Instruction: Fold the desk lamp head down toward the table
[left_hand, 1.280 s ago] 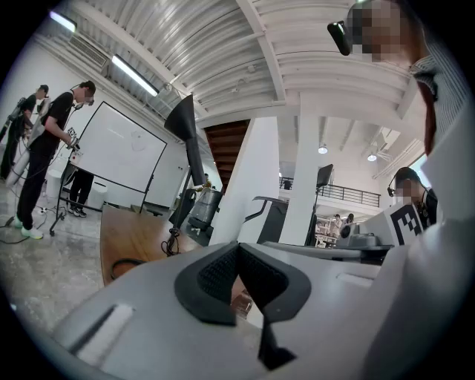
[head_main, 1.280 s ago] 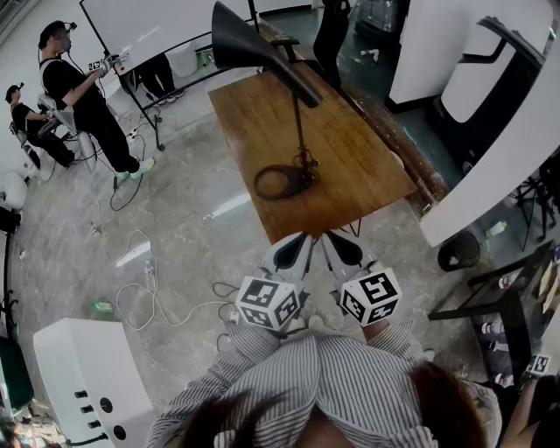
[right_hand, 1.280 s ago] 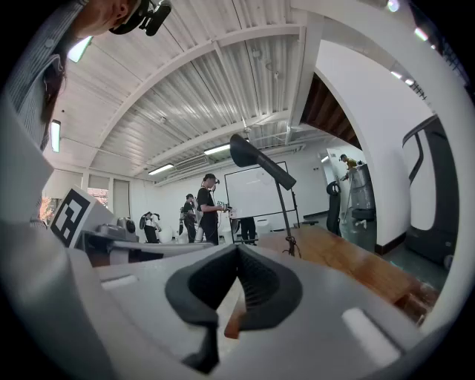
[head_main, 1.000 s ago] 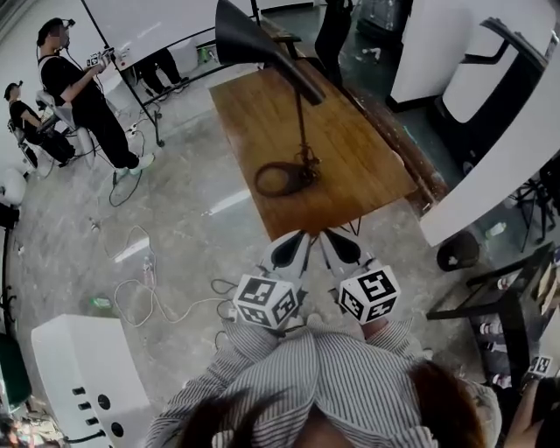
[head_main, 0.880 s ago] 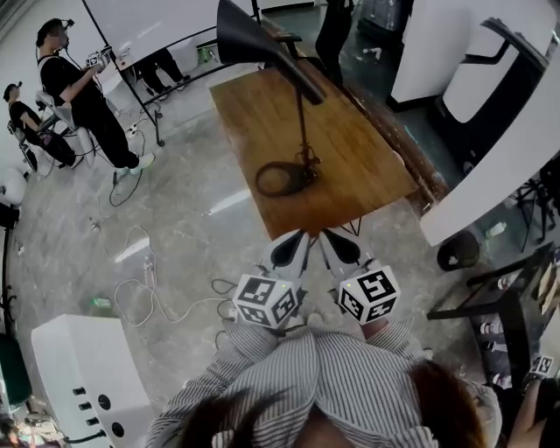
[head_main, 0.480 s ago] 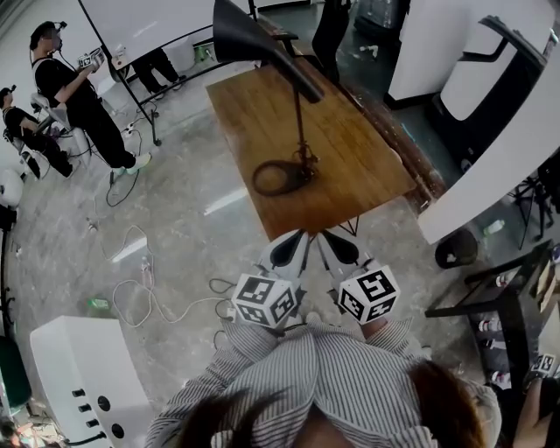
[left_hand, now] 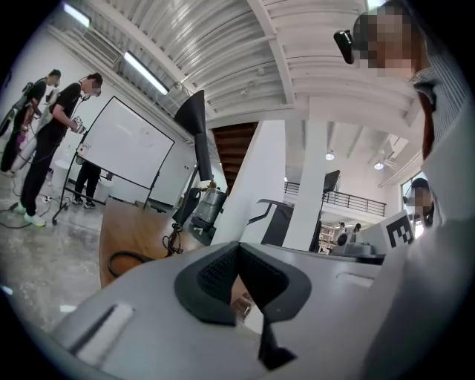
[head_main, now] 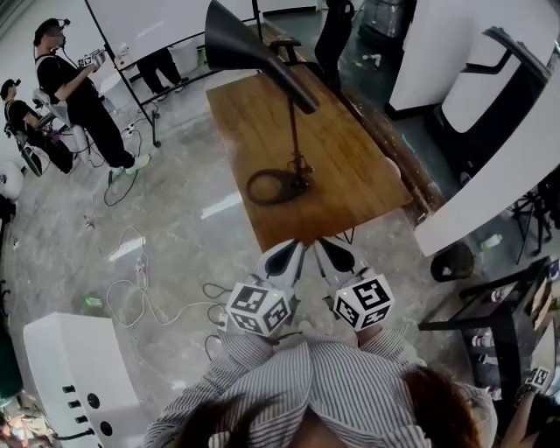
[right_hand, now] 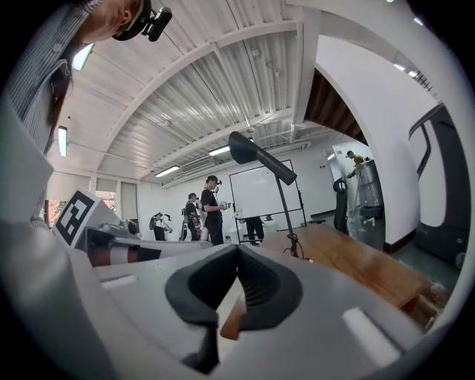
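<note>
A black desk lamp stands on the wooden table (head_main: 359, 166). Its cone-shaped head (head_main: 229, 39) is raised high, on a slanted arm above a thin stem (head_main: 293, 131) and a ring base (head_main: 269, 185). My left gripper (head_main: 297, 246) and right gripper (head_main: 318, 243) are held side by side close to my chest, just short of the table's near edge and well away from the lamp. Both are shut with nothing in them. The left gripper view shows the left gripper (left_hand: 238, 246) with the lamp head (left_hand: 194, 120) beyond it. In the right gripper view, past the right gripper (right_hand: 237, 249), the lamp head (right_hand: 251, 149) shows too.
Two people (head_main: 74, 83) stand at the far left beside a whiteboard on a stand (head_main: 149, 22). Cables (head_main: 144, 293) lie on the floor, and a white cabinet (head_main: 74, 372) is at near left. A white panel (head_main: 503, 162) and a black bin (head_main: 453, 261) flank the table's right.
The head view has shifted slightly. Both grippers stay where they were, shut, and the lamp has not moved.
</note>
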A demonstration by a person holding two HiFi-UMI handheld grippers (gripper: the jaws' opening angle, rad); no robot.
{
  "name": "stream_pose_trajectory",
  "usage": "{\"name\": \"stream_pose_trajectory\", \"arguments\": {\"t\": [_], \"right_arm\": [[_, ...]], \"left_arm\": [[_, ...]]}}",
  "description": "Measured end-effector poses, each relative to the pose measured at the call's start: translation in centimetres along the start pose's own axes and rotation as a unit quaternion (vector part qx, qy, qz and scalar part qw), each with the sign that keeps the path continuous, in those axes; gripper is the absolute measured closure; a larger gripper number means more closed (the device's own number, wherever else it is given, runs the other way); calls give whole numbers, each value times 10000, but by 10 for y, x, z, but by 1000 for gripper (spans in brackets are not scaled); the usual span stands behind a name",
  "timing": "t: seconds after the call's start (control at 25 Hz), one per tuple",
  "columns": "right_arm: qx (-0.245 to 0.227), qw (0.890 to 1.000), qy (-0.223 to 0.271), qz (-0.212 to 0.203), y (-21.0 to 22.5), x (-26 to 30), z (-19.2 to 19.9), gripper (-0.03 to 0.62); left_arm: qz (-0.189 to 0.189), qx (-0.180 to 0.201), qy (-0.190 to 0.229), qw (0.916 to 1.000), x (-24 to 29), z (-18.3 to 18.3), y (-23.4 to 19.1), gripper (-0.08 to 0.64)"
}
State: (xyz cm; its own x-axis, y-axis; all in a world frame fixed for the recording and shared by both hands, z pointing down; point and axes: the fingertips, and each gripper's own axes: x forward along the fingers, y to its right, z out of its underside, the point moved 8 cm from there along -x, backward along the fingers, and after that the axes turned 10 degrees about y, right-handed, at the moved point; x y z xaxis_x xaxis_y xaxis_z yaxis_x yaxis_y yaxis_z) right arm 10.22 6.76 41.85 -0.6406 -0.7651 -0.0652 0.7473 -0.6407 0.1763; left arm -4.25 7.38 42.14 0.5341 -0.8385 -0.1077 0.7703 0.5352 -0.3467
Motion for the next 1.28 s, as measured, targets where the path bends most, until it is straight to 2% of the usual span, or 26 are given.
{"name": "stream_pose_trajectory", "arguments": {"t": [0.2,0.4,0.56,0.76,0.88,1.12,1.28], "right_arm": [[-46,9997,-182,-155,9,14,7,592],[-166,9997,-181,-21,34,50,5,592],[-354,9992,-163,-8,53,86,-5,592],[-618,9980,-25,125,72,132,-16,592],[-781,9964,63,334,89,158,-19,591],[-1163,9921,160,435,103,201,-27,564],[-1310,9904,73,431,117,222,-28,518]], "left_arm": [[-268,45,91,9996,7,-2,-19,554],[-319,272,274,9987,34,-24,-60,554],[-173,389,365,9984,59,-54,-96,554],[-25,1065,646,9922,84,-104,-135,554],[104,1269,776,9888,100,-125,-153,554],[308,1484,984,9835,121,-152,-173,553],[465,1691,1170,9775,139,-173,-173,539]]}}
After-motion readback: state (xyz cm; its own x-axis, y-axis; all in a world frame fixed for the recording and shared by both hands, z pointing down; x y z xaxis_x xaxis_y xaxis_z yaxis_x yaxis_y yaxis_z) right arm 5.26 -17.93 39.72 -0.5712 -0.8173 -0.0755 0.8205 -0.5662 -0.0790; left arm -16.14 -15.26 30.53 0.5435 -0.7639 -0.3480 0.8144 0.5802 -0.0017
